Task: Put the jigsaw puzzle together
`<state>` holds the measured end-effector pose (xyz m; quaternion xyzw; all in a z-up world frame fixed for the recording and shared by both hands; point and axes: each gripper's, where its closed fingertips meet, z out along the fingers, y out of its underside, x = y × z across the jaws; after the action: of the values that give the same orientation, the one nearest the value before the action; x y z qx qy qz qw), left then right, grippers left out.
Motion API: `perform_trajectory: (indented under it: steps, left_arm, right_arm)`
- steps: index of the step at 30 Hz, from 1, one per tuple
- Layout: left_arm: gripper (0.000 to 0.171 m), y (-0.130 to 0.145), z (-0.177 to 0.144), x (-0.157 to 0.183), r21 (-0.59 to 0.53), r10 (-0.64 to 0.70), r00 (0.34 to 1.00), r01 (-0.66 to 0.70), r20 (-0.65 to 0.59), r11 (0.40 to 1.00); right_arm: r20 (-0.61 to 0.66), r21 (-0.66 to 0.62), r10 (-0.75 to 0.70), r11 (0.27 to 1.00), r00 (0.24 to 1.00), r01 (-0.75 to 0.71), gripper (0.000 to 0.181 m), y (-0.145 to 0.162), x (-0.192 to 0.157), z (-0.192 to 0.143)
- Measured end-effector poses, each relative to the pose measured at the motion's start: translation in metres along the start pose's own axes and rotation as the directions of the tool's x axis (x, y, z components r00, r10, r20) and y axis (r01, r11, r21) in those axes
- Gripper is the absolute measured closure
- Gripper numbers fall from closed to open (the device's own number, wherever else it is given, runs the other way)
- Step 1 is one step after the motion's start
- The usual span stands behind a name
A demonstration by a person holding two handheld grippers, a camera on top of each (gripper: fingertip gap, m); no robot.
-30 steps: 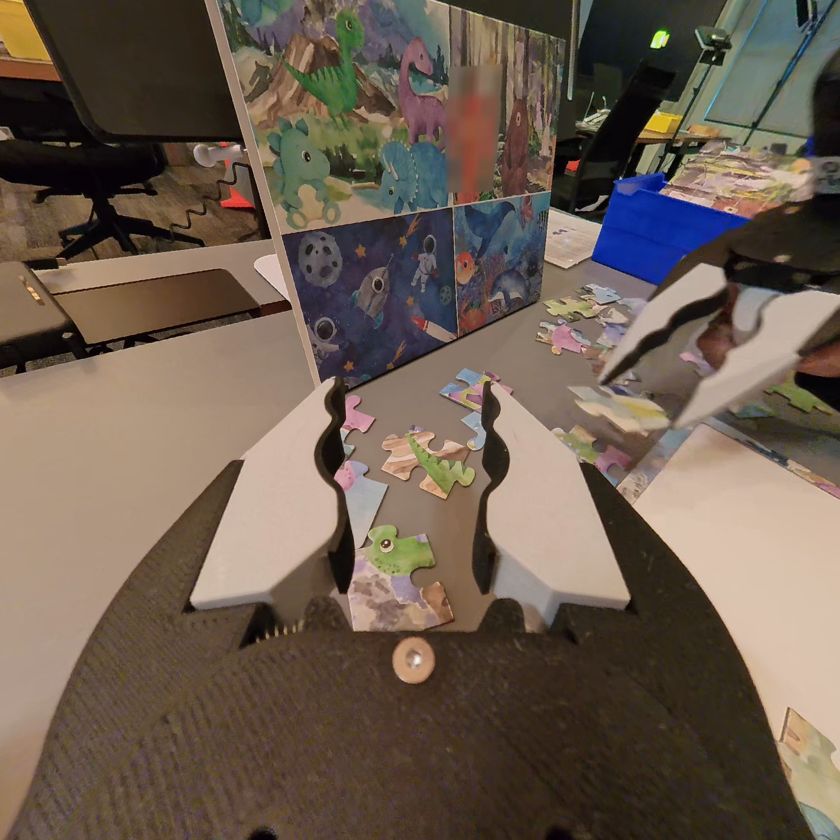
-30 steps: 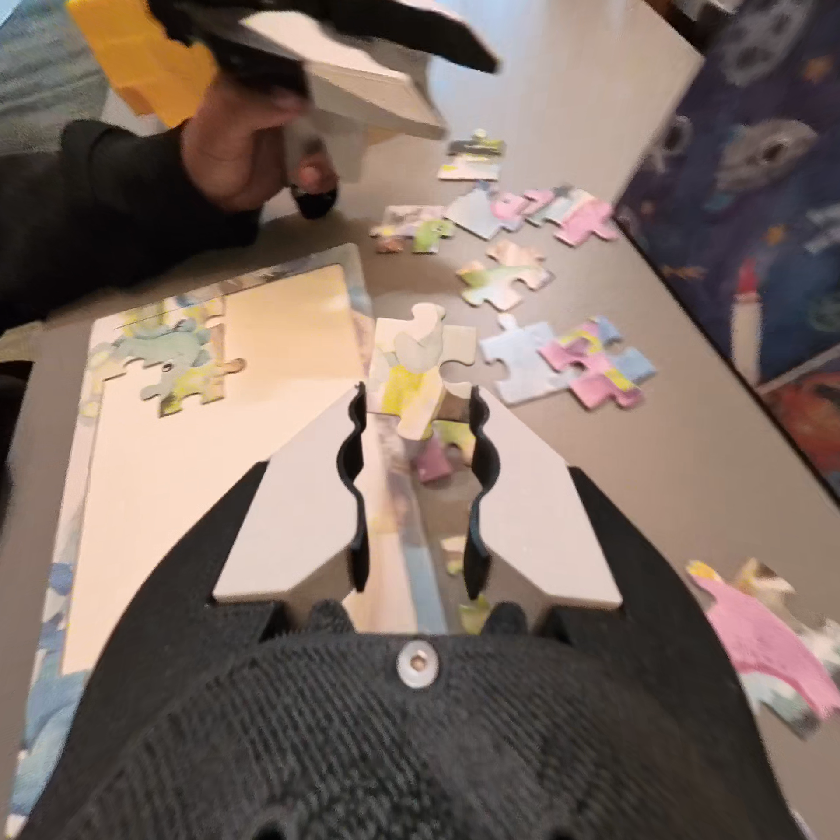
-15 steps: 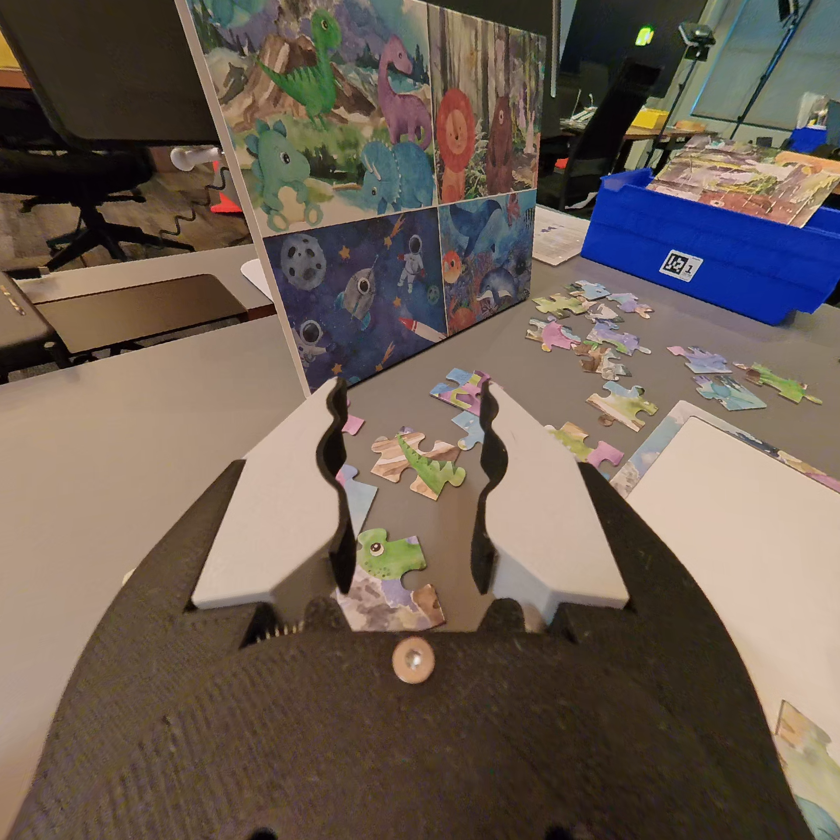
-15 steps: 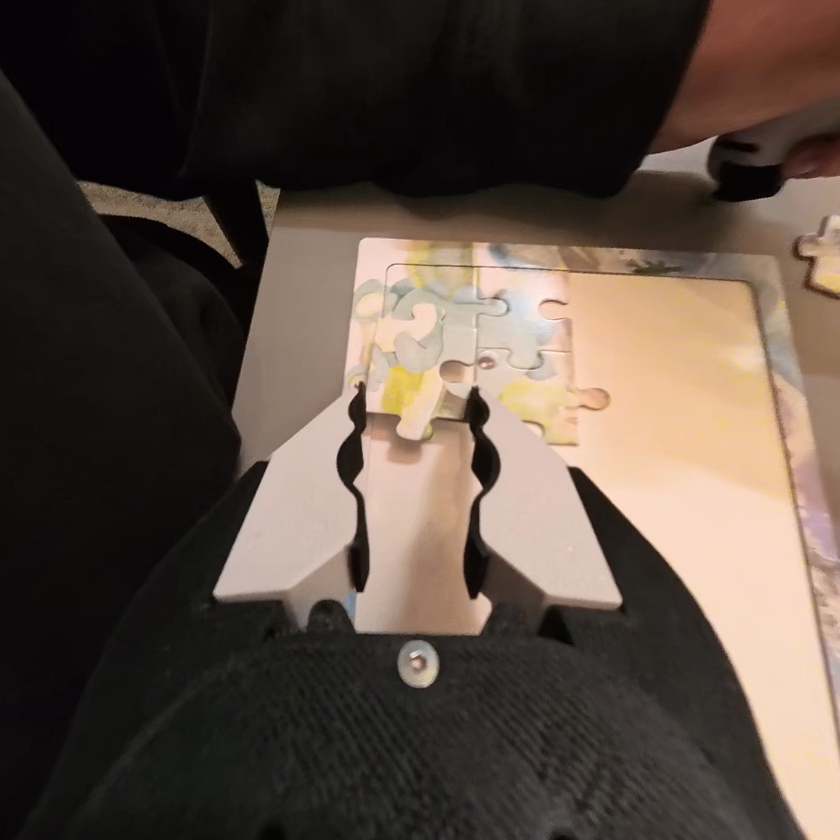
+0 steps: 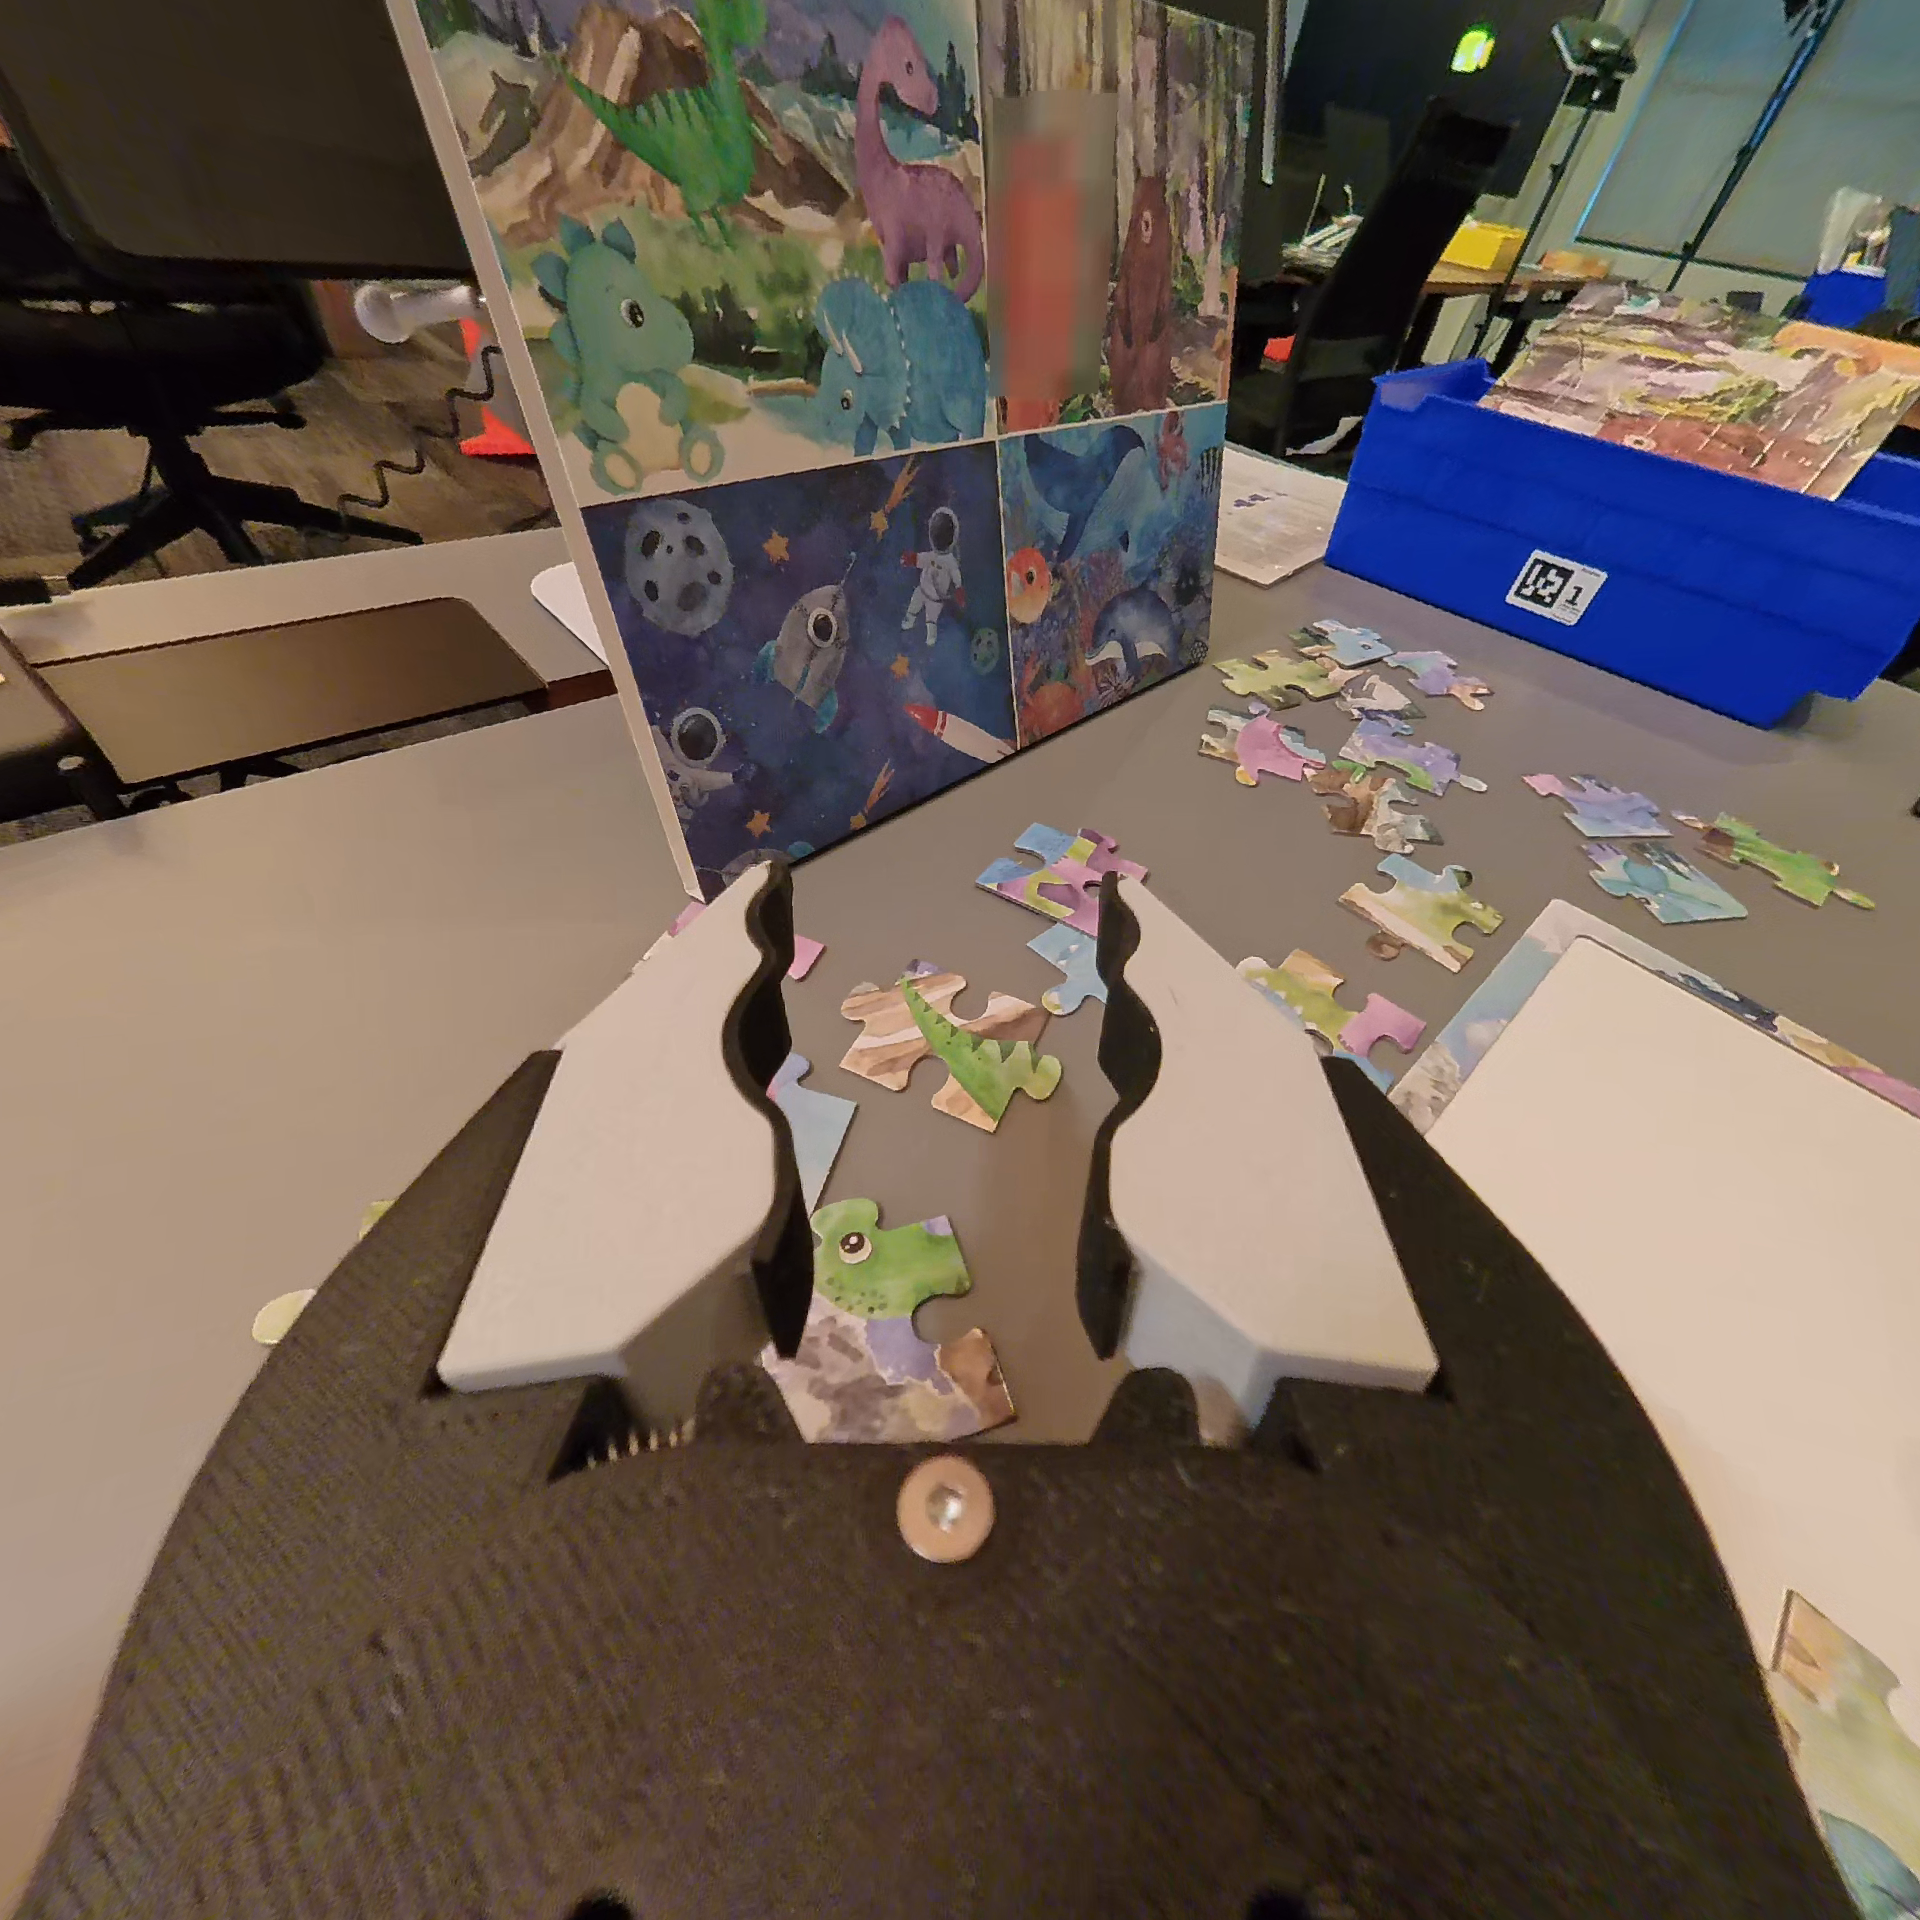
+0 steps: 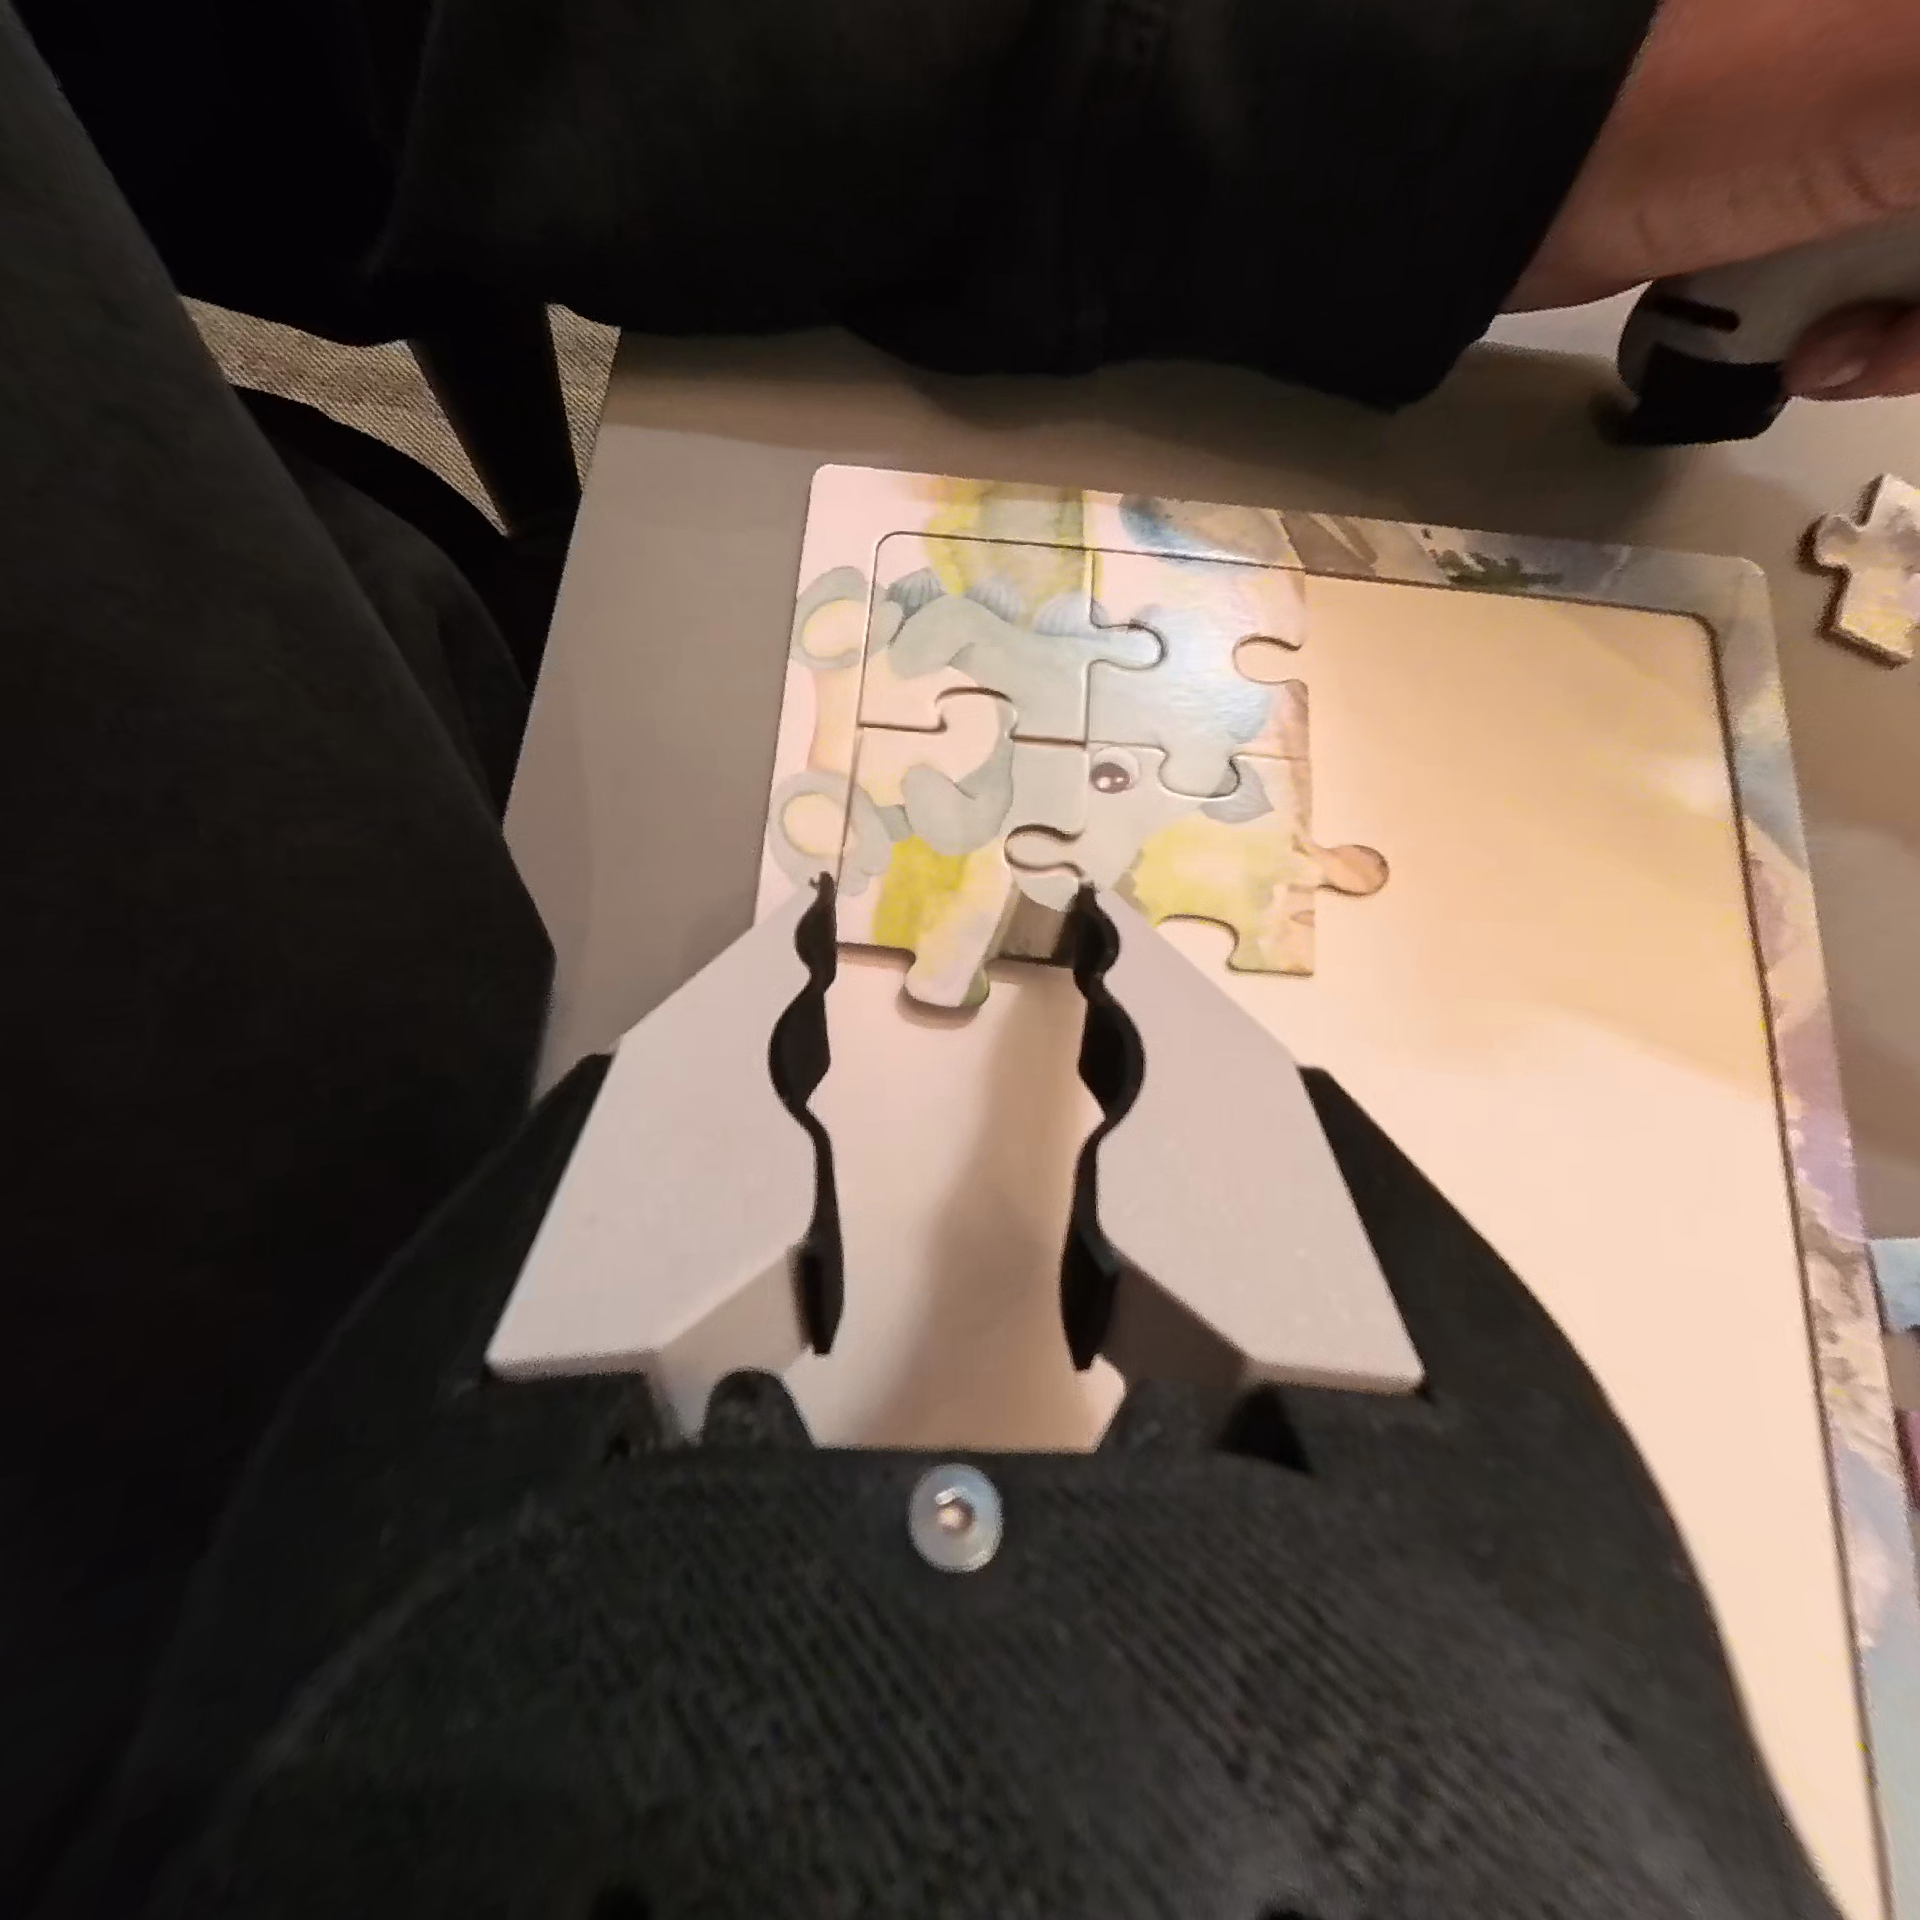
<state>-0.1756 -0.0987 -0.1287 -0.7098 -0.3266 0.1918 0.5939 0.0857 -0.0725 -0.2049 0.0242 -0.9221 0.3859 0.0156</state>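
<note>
Dim office, black chairs (image 5: 156, 343), grey desks (image 5: 260, 987)

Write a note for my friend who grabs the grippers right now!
Left gripper: open, empty, above the loose pieces.
Right gripper: shut on a piece, held at the tray corner.
Done: three pieces joined in that corner.
Left: seat the held piece beside them, then fill the rest of the tray, which is mostly bare.

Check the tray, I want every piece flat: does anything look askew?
Yes. The piece held by the right gripper, in the tray's corner block, isn't seated: a grey gap shows along its edge beside the eye piece, so it looks tilted up. The rest lie flush.
</note>
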Motion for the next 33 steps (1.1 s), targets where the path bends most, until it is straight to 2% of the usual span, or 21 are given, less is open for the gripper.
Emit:
perform_trajectory:
  steps: [23, 33]
  left_arm:
    - [0.114, 0.001, 0.001, 0.001, -0.009, 0.01, 1.0, -0.01, 0.0, 1.0]
    - [0.115, 0.001, 0.001, 0.002, -0.013, 0.015, 1.0, -0.015, 0.001, 1.0]
  right_arm:
    - [0.006, 0.047, -0.002, 0.999, 1.0, 0.002, 0.133, -0.007, -0.002, 0.002]
    - [0.072, 0.11, 0.001, 0.994, 0.997, -0.009, 0.137, -0.021, -0.016, 0.003]
